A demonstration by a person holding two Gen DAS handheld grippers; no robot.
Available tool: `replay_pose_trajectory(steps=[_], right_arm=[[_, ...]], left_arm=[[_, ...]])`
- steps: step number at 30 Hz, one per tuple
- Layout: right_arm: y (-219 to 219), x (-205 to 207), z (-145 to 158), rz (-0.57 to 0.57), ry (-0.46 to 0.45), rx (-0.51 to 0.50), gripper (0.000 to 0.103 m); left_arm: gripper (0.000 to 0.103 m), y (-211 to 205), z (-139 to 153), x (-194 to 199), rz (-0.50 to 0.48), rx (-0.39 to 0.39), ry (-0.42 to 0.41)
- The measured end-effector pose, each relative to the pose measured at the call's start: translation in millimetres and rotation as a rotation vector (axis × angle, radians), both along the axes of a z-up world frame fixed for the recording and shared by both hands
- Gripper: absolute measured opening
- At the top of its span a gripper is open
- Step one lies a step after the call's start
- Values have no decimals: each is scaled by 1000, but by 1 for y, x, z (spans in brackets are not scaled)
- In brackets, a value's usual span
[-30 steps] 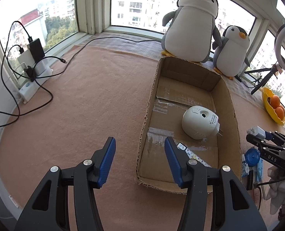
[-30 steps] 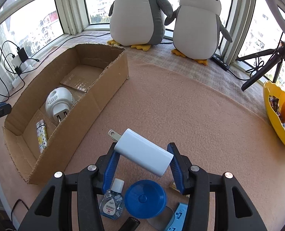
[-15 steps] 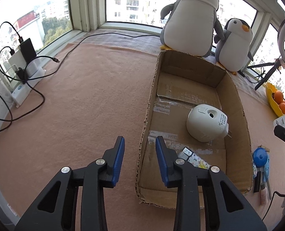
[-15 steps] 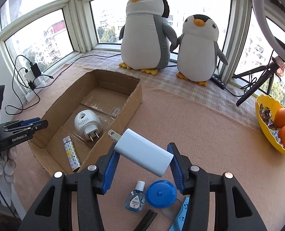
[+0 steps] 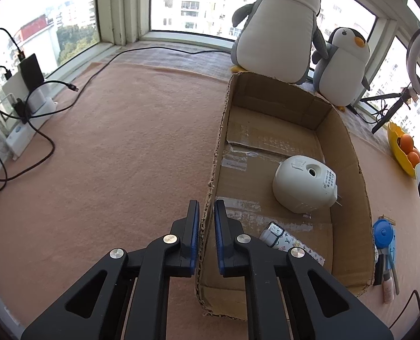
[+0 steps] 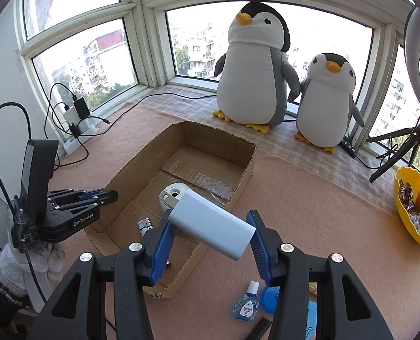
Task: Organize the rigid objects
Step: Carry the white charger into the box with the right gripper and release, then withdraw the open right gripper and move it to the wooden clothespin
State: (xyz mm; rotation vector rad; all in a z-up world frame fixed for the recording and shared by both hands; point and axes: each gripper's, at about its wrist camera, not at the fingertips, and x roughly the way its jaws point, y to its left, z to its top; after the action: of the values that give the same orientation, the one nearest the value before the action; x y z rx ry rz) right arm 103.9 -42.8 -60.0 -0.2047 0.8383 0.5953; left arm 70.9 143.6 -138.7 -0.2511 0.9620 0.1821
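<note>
A cardboard box (image 5: 349, 147) lies open on the pink mat, holding a white round plug-in device (image 5: 300, 187) and a patterned lighter (image 5: 286, 240). My left gripper (image 5: 206, 206) straddles the box's left wall near its front corner. Its jaws are closing onto that wall, blue pads on either side. My right gripper (image 6: 210, 221) is shut on a white charger block (image 6: 212, 232), held crosswise in the air over the near right wall of the box (image 6: 210, 144). The right wrist view also shows the left gripper (image 6: 108, 195), the round device (image 6: 171, 194) and the lighter (image 6: 144, 223).
Two plush penguins (image 6: 255, 70) stand at the window behind the box. A yellow bowl of oranges (image 6: 408, 206) and a tripod (image 6: 394, 153) are at the right. An eye-drop bottle (image 6: 246, 306) and a blue lid (image 6: 269, 297) lie below the right gripper. A power strip with cables (image 5: 25, 130) sits far left.
The left jaws went from wide open to closed around the box's left wall. The right gripper rose with the charger and shifted toward the box.
</note>
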Motion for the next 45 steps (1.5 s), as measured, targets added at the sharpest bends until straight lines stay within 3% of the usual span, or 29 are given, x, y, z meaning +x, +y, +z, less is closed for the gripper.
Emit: replay_pose_trajectory(steps=[17,30,32,34,35,45], right_arm=[[58,-2,-24,88,49,-39,47],[70,0,-44,109,92,-62,47],[70,1,-44,108,96,-55,52],[68,1,-42,104,94,-47,68],[67,1,-41,100,91,-42,70],[47,-1,-30,57,97,-3,70]], left_arm=[[7,5,-3,-1,4,-41,-24],[7,4,-3,-1,4,-42,-25],[7,4,-3,-1,4,-41,-24],[7,4,-3,-1,3,-40,-24],[7,4,-3,-1,3,-40,-24],[7,3,-3,-1,0,-35,-21]])
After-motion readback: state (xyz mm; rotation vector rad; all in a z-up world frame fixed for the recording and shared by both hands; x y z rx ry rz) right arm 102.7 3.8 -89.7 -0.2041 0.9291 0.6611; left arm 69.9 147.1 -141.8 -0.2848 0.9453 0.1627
